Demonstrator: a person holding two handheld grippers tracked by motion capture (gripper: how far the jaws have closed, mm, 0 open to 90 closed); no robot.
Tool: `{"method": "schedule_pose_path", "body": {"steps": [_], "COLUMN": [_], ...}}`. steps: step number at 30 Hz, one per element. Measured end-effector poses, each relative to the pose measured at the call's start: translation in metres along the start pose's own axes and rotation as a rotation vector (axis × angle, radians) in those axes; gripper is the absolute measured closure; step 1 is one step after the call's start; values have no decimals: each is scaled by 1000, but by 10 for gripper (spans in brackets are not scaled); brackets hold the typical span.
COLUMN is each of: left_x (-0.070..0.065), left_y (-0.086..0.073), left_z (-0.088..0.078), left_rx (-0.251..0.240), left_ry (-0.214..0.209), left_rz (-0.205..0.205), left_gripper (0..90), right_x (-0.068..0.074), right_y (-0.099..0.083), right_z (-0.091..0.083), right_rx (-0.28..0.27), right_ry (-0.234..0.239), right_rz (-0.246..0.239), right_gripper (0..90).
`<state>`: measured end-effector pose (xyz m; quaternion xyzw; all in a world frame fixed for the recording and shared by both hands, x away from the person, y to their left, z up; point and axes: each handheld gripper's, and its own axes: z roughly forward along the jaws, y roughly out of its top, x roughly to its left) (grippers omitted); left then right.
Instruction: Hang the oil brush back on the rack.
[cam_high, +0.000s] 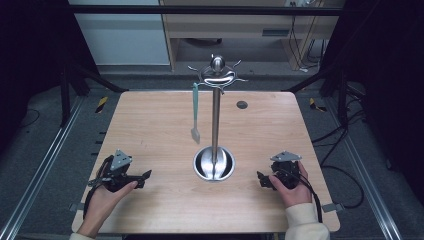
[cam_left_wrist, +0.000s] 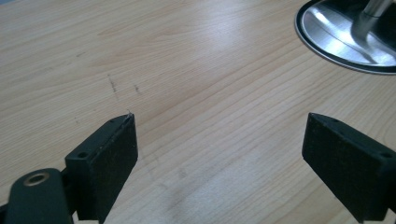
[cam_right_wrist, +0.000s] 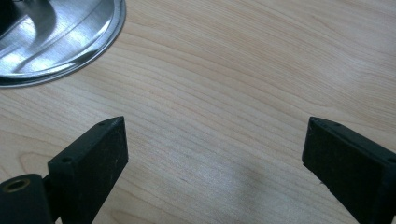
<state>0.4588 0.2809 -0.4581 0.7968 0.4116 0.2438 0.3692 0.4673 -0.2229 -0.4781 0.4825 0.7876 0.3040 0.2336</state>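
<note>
Both the left gripper (cam_high: 145, 176) and right gripper (cam_high: 261, 179) are held wide apart and empty, low over the near bench (cam_high: 150, 125). A spatula (cam_high: 195, 112) is hung on the central stand (cam_high: 215, 100); the stand could be tipped by a careless reach.

The stand's base (cam_left_wrist: 348, 39) is cut off at two o'clock in the left gripper view, at ten o'clock in the right gripper view. The hanging tool (cam_high: 195, 111) is too small to identify.
</note>
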Motion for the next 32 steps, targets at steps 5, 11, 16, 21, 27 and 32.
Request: {"method": "schedule_pose_path", "body": {"steps": [5,11,16,21,27,32], "left_x": [7,14,20,25,25,26], "left_y": [0,-1,-5,-11,-16,-18], "left_z": [3,7,10,11,12,12], "left_rx": [-8,-9,-10,-10,11,20], "left_ry": [15,27,46,61,63,71], "left_rz": [-18,-35,-44,-51,-42,-32], "left_gripper": [101,101,101,101,97,93], "right_x": [0,0,0,1,1,1], "right_y": [0,0,0,0,0,0], "right_z": [0,1,1,1,1,1], "right_rx": [-1,3,5,9,7,1], "right_ry": [0,3,3,1,2,7], "right_rz": [0,1,2,0,1,-4], "right_gripper": [75,75,75,76,75,75]}}
